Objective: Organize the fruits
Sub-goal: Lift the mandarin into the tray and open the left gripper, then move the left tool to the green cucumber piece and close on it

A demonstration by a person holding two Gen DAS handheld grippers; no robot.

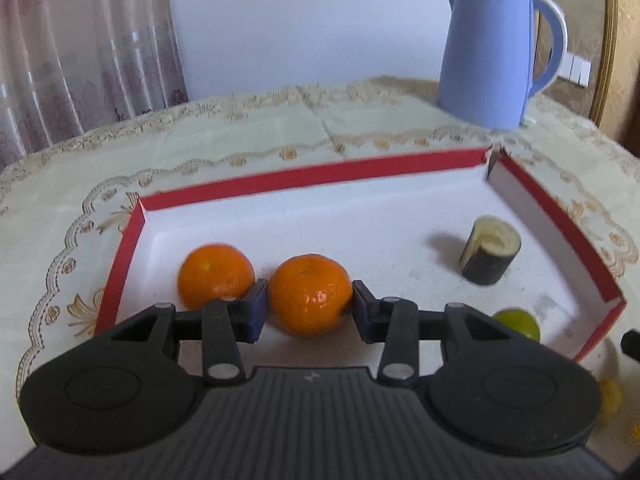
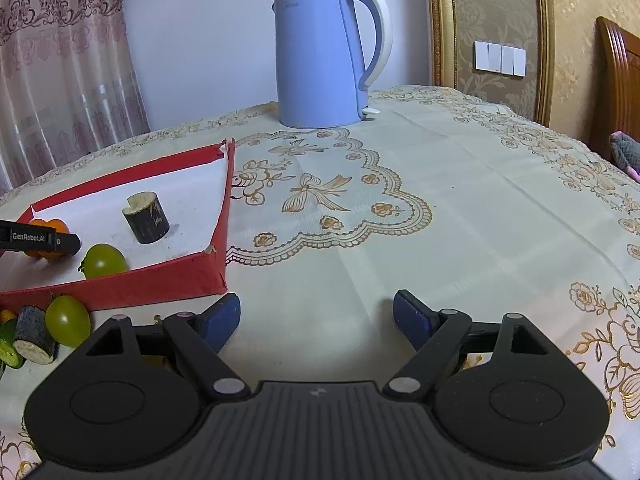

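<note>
My left gripper [image 1: 310, 309] is shut on an orange mandarin [image 1: 308, 280], low over the white floor of the red-walled tray [image 1: 304, 176]. A second mandarin [image 1: 216, 274] lies in the tray just left of it. A dark-skinned cut stalk piece [image 1: 490, 250] stands at the tray's right, with a green round fruit [image 1: 518, 320] near the front right corner. My right gripper [image 2: 316, 316] is open over bare tablecloth, right of the tray [image 2: 120, 286], with nothing between its fingers. In the right wrist view, another green fruit [image 2: 67, 320] and a second stalk piece [image 2: 34, 340] lie outside the tray's front wall.
A blue electric kettle [image 2: 328, 56] stands at the table's back, behind the tray's far right corner. An embroidered cream tablecloth [image 2: 440, 208] covers the table. A green cut piece [image 2: 8, 350] lies at the left edge. A curtain and wall lie beyond.
</note>
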